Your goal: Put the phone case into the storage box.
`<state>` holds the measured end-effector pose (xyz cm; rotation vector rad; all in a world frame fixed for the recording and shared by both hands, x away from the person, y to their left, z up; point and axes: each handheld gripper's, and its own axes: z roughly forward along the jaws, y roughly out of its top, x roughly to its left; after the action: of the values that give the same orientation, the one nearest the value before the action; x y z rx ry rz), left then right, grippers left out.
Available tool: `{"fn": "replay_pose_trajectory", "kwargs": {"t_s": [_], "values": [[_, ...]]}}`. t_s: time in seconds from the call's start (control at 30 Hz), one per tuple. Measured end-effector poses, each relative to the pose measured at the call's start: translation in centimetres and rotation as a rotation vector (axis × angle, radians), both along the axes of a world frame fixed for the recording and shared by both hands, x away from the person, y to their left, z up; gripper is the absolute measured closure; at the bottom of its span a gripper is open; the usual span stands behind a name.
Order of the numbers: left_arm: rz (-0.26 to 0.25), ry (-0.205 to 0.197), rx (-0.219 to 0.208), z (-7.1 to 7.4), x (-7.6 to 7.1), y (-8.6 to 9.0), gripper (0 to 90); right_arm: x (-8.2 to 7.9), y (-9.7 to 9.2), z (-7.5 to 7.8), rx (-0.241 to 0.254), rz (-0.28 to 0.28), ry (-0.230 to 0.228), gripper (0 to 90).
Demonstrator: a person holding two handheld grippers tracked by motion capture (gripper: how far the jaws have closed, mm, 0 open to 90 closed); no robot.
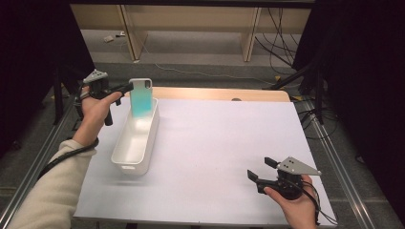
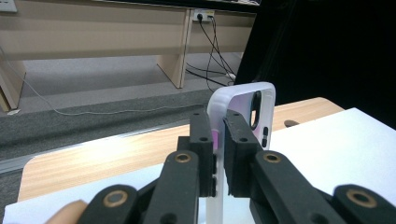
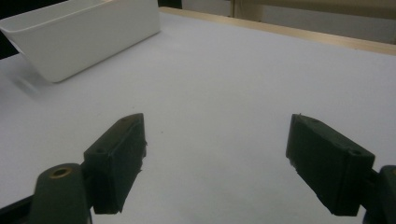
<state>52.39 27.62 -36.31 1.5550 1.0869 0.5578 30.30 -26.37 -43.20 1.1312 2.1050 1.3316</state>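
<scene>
A phone case (image 1: 141,97) with a white rim and a teal back stands upright over the far end of a long white bin (image 1: 136,139). My left gripper (image 1: 128,87) is shut on the case's left edge. In the left gripper view the two black jaws pinch the case's (image 2: 243,100) white rim, and its camera cutout shows above them. My right gripper (image 1: 260,168) rests low near the table's front right, open, with nothing between its fingers (image 3: 116,158). The white bin (image 3: 79,35) lies far ahead to its left.
White sheet covers the table (image 1: 224,143), with a wooden strip (image 1: 219,93) along its far edge. Beyond the table are wooden furniture legs and loose cables on a grey floor. Metal rails run along both table sides.
</scene>
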Motion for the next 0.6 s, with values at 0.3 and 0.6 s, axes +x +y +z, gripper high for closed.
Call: {"fn": "replay_pose_trajectory", "kwargs": {"t_s": [0.3,0.6], "values": [[0.002,0.006,0.001,-0.30,0.45,-0.06,82.9,0.12,0.16,-0.12,0.031,0.012,-0.023,21.3],[-0.003,0.010,0.001,-0.28,0.75,-0.18,82.9,-0.05,0.04,0.11,0.000,0.012,0.000,21.3]]}}
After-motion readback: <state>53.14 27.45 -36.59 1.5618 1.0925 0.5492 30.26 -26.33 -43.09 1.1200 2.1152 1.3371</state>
